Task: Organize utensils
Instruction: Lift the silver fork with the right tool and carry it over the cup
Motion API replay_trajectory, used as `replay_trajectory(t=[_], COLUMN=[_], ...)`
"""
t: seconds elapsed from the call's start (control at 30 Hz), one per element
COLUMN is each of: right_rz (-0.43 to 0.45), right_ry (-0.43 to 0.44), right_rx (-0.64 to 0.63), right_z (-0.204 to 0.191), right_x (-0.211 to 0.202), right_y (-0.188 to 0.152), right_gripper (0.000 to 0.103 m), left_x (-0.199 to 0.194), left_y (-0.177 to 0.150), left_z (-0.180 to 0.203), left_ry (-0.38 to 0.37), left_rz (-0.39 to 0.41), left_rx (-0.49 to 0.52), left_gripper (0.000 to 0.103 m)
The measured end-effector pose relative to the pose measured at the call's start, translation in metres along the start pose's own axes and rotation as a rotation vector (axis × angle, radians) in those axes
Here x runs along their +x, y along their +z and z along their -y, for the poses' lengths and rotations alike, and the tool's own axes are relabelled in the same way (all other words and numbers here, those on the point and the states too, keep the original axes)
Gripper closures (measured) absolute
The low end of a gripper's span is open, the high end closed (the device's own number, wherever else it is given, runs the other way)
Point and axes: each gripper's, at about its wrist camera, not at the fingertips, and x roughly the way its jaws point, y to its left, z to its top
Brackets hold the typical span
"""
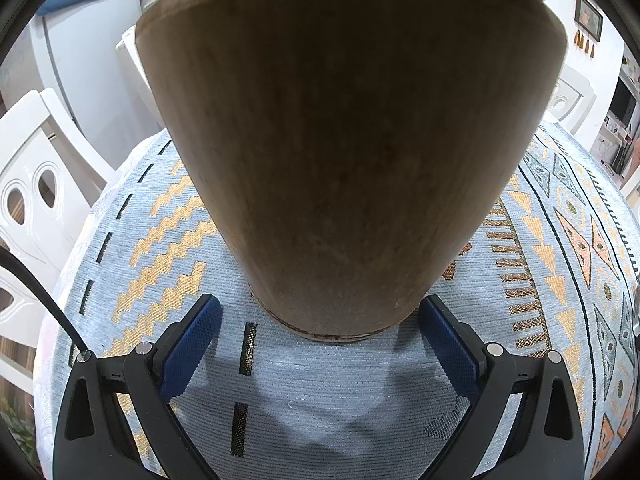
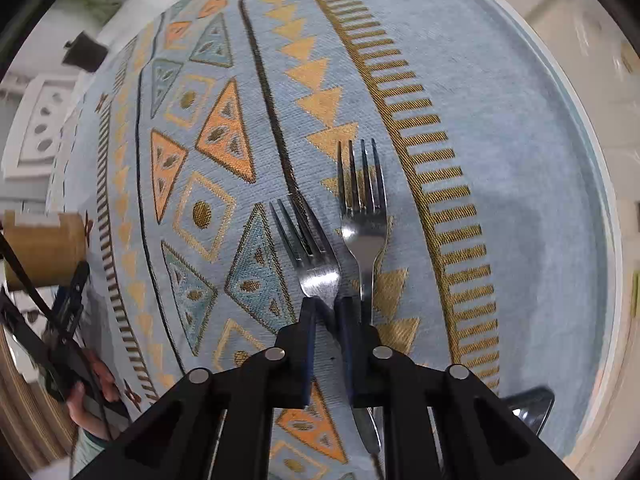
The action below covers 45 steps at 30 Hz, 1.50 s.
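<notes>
Holder (image 1: 352,152) rim beyond top edge; nearer fork (image 2: 316,256) handle behind right gripper (image 2: 327,312)

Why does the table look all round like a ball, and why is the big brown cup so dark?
Both views: the fisheye lens bends the tablecloth into a bulge. Left wrist view: the wooden cup fills the frame, its near side shaded. Right wrist view: the forks glint; the edges blur.

L wrist cam close behind wooden holder (image 1: 352,152), R wrist cam over forks (image 2: 362,216), shared tablecloth (image 1: 344,392)
</notes>
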Motion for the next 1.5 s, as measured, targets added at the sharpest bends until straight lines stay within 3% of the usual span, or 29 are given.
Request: replay_trajectory(t=[0.23,0.57,0.93,1.03,1.17,1.37,1.5], right_rz=[-0.049,-0.052,0.003,0.045,0.170,0.353,0.475], right_ry=[0.085,0.037,-0.080,-0.035,0.050,0.288,0.354], right_rx=[0.028,-0.022,-0.143,-0.148,-0.218,-0.275,-0.282], right_z=[-0.015,-0.025,-0.074,-0.077,-0.090,-0.111,-0.123], right_x=[0.002,0.007,0.022,0.013,-0.021,-0.075,-0.106], right_y=[-0.004,-0.003,0.021,0.022,0.018,0.023,0.032], right_gripper=[0.096,0.096,0.098,0.100,0.100,0.100,0.100], left_x=[0.000,0.000,0.000,0.000,0.001,0.000,0.001], left_y=[0.000,0.000,0.000,0.000,0.000,0.000,0.000], left_z=[0.000,0.000,-0.001,-0.001,-0.001,-0.001,0.000], left_ry=[0.000,0.000,0.000,0.000,0.001,0.001,0.001], left_rz=[0.000,0.000,0.000,0.000,-0.001,0.000,0.000], left_rx=[0.000,0.000,0.000,0.000,0.001,0.001,0.001], left_gripper=[0.003,0.003,0.003,0.003,0.003,0.003,0.003])
